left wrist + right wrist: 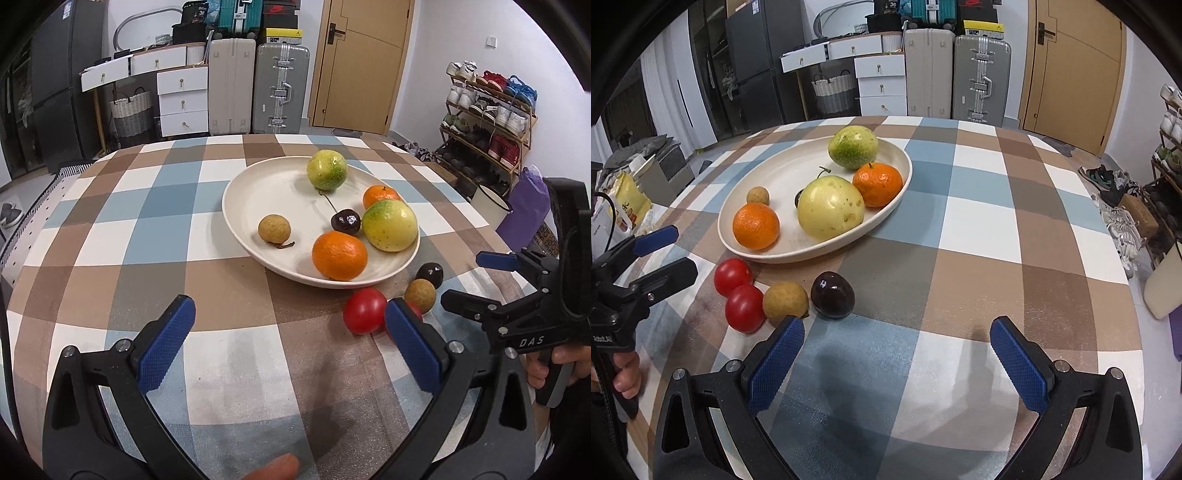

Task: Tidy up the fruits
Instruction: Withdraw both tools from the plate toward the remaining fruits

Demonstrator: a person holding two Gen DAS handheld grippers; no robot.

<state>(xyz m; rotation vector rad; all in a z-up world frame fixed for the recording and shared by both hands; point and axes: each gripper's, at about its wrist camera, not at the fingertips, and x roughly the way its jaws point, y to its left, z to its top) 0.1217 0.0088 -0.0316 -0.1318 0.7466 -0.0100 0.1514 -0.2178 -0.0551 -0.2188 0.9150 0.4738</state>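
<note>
Red tomatoes [733, 276] crowd the plate [768, 254] rim, tools [897, 345] apart.

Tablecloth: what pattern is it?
The tablecloth is checked in brown, blue and white; right wrist view.

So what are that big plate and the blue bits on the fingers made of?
The plate looks like matte cream ceramic or melamine: smooth, thick-rimmed, with no sharp glints; I can't tell which. The blue pads look like rubber or textured plastic, given their fine knurled grid. The black fingers behind them look like moulded plastic.
</note>
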